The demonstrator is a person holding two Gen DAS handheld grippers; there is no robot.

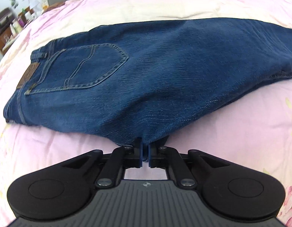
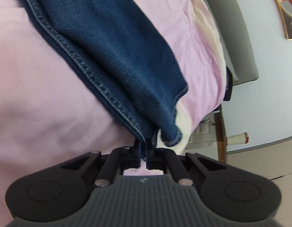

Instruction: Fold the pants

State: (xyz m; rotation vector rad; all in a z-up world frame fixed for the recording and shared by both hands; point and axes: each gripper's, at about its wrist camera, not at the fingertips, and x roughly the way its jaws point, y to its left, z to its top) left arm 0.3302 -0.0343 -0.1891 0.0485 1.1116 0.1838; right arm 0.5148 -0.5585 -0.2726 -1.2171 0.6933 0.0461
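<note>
- Left gripper (image 1: 145, 147): jaws clenched on the near edge of the jeans (image 1: 146, 71), crotch area.
- Right gripper (image 2: 144, 149): jaws clenched on the jeans' leg hem, beside the seam.

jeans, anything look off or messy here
Nothing damaged. The jeans lie halved lengthwise on the pink sheet; at the hem end the layers don't line up, one corner curling loose beside the right gripper.

Left gripper (image 1: 145, 151) is pointing steeply downward, jaws pinching the jeans (image 1: 155, 60) at the near edge. Right gripper (image 2: 143, 151) is clamping the leg hem.
</note>
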